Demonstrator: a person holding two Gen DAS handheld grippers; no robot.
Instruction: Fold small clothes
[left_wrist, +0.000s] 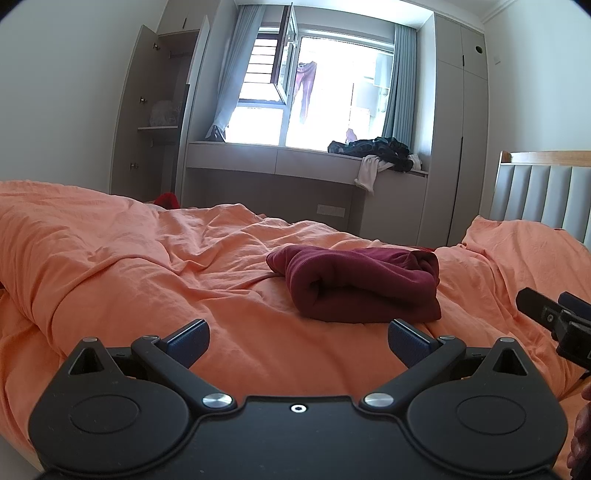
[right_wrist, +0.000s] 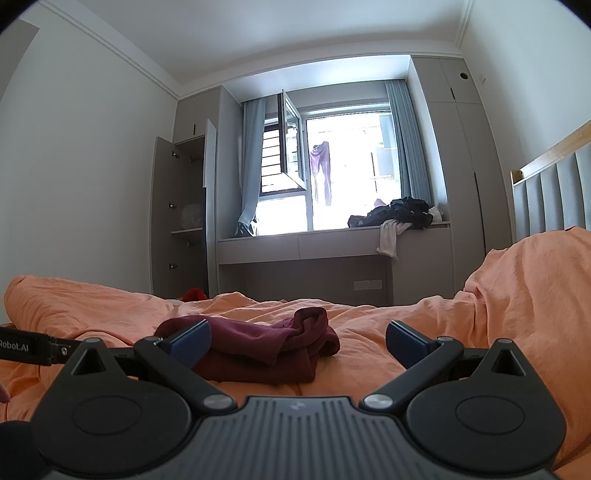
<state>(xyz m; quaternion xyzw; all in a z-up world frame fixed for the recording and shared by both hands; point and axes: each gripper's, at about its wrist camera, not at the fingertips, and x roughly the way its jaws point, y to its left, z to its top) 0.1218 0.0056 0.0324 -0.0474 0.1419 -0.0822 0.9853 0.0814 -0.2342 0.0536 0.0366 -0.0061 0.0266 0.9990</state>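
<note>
1. I hold both sets of jaws spread and empty: left gripper (left_wrist: 297, 341), right gripper (right_wrist: 298, 341).
2. The maroon garment (left_wrist: 360, 284) lies bundled on the orange duvet (left_wrist: 129, 251), apparently folded.
3. Next, I'd judge: tidy the loose edge or fetch another.

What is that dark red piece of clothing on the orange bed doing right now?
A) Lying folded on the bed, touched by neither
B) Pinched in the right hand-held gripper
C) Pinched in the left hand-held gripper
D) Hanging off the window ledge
A: the dark red garment lies folded on the orange bedcover, while the left hand-held gripper and the right hand-held gripper both stand open and empty.
</note>
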